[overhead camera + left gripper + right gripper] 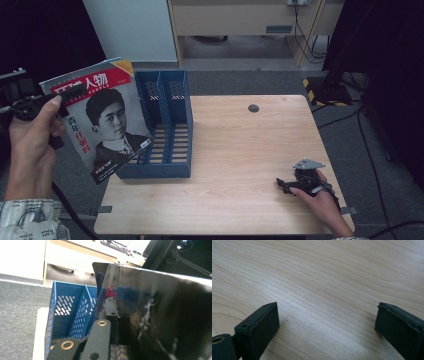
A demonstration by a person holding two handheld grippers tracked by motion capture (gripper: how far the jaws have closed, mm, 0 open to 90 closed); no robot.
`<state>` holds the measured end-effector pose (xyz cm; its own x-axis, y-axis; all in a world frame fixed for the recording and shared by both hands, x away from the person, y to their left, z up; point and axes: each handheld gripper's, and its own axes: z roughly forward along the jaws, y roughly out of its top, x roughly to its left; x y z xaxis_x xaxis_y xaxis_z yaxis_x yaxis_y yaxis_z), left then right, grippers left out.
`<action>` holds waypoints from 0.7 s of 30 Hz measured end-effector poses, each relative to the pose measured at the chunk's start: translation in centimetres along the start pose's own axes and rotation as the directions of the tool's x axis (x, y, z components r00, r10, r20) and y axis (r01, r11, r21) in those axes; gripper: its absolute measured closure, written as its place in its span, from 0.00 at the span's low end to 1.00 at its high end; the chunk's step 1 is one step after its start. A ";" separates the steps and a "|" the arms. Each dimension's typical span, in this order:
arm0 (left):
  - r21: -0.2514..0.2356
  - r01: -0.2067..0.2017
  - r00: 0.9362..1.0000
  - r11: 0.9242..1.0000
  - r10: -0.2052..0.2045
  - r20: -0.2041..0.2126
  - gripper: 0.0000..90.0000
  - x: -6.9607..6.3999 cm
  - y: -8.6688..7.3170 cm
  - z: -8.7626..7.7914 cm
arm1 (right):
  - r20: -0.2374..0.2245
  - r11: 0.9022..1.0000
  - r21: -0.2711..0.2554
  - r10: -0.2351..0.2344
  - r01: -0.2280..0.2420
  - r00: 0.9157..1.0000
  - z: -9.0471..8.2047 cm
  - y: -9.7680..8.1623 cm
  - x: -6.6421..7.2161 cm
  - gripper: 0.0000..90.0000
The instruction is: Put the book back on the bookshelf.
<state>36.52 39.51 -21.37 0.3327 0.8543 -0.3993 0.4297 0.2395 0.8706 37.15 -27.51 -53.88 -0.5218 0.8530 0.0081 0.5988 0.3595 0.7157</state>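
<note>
Left gripper (47, 102) clamps the magazine (102, 117) beside the blue file rack (167, 130) — right gripper (290, 186) rests wide open, empty, on the table (240, 150).

My left hand (30, 145) is raised off to the side, its gripper (42, 102) clamped tight. My right gripper (300, 184) rests low, jaws spread wide apart.

The magazine (102, 117) covers the left wall of the blue file rack (167, 127) in the high view, and its own lower left edge sits behind the person's left hand (30, 145). The left gripper (37, 105) is mostly hidden by that hand. In the left gripper view the magazine's glossy back runs off the right edge, its print unreadable.
</note>
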 end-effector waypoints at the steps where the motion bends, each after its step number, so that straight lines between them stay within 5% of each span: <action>1: 0.000 0.000 1.000 1.000 0.000 -0.003 0.96 0.1 0.0 -0.1 | 0.001 1.000 -0.001 0.001 -0.001 1.000 0.0 0.0 0.0 0.06; 21: 0.014 -0.020 0.995 1.000 0.021 -0.101 0.96 3.6 -0.2 0.8 | 0.000 1.000 0.002 0.001 -0.001 1.000 0.0 0.0 0.0 0.06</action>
<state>38.27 42.14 -23.23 0.2552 0.9013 -0.3499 0.4350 0.2162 0.8741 37.14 -27.51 -53.87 -0.5216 0.8531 0.0086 0.6000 0.3596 0.7146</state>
